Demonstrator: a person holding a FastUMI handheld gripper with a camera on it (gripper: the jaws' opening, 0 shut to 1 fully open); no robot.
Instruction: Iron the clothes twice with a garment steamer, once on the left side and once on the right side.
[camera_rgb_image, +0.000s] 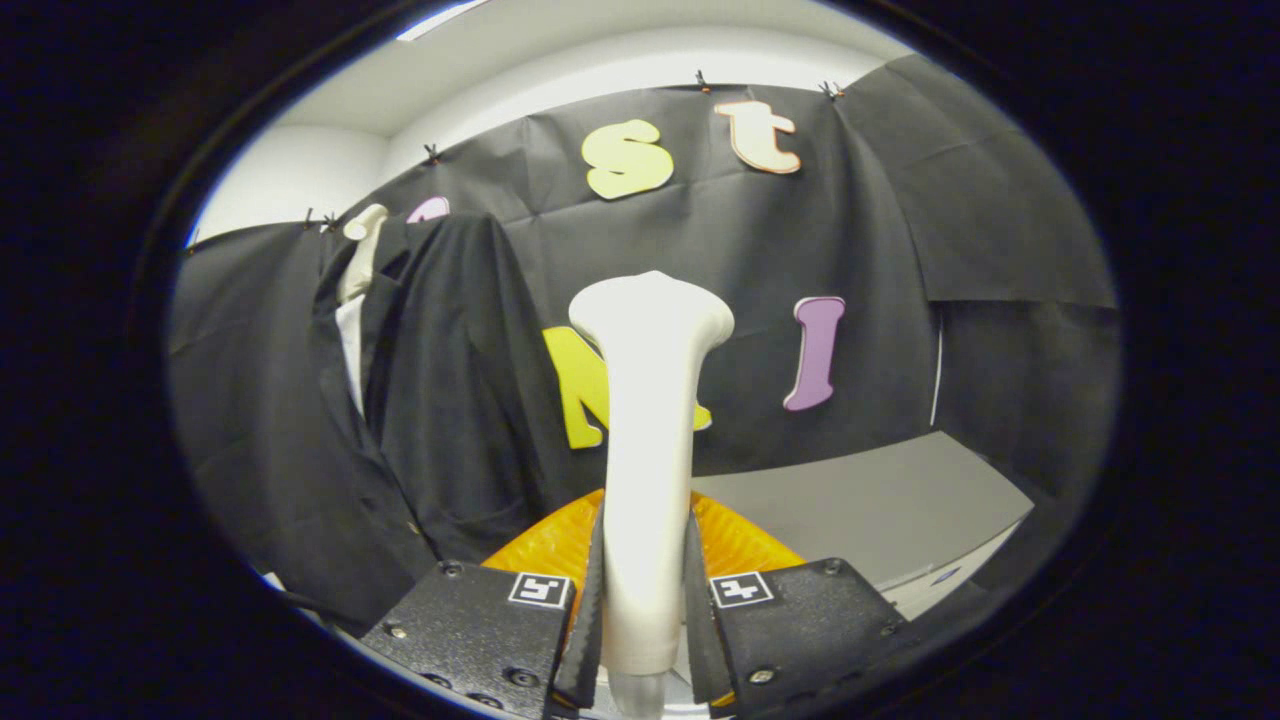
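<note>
The tongs (645, 610) are clamped on the steamer (650, 400), both fingers pressed against the lower part of its pale handle, which stands upright between them and widens into a flared head above. The grip sits low on the shaft, so the head rides well beyond the fingers; that looks top-heavy, and the smooth, hard plastic could twist or slip if swung fast. A hold nearer the middle of the handle would likely steady it. Behind the handle sits an orange ribbed thing (745, 545), what it is unclear, and a grey bench (880, 510) lies off to the right. The dark jacket (440, 400) hangs left of the steamer on a pale hanger (362, 240), apart from the head. Its cloth looks soft and loose, likely to give and sway under the head.
</note>
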